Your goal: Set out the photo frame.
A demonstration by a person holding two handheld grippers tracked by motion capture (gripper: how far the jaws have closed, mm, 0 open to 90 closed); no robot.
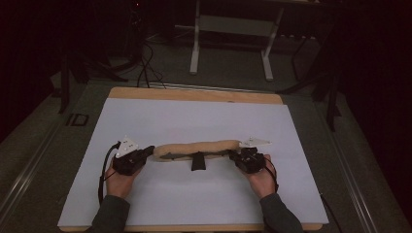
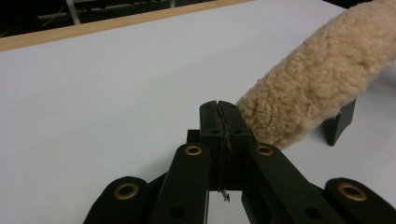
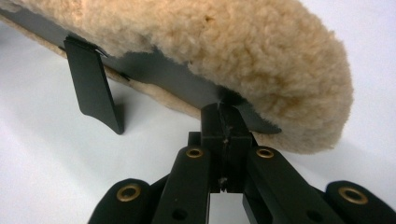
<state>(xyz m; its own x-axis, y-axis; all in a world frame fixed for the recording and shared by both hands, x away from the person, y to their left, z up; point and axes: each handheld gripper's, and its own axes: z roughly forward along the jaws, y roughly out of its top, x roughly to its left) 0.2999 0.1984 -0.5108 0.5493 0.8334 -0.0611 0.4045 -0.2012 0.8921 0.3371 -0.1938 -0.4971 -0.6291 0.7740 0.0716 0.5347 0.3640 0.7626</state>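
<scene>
Two hand-held grippers, left (image 1: 145, 152) and right (image 1: 235, 155), bracket my fleece-covered strap (image 1: 197, 148), whose long axis runs straight between them above the worktop (image 1: 194, 116). My right clamps the dark strap edge (image 3: 196, 91); my left is closed at the fleece's end, grip unclear.

Overhead camera faces forward; both tongs cameras closely share the fleece pad (image 1: 197, 148).

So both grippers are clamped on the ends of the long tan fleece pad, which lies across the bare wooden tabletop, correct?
Not quite. The long tan fleece pad lies across a white sheet that covers the table, not bare wood; the high view shows wood along the sheet's far edge. The rest stands: the left gripper and right gripper each meet one end with jaws closed.
</scene>
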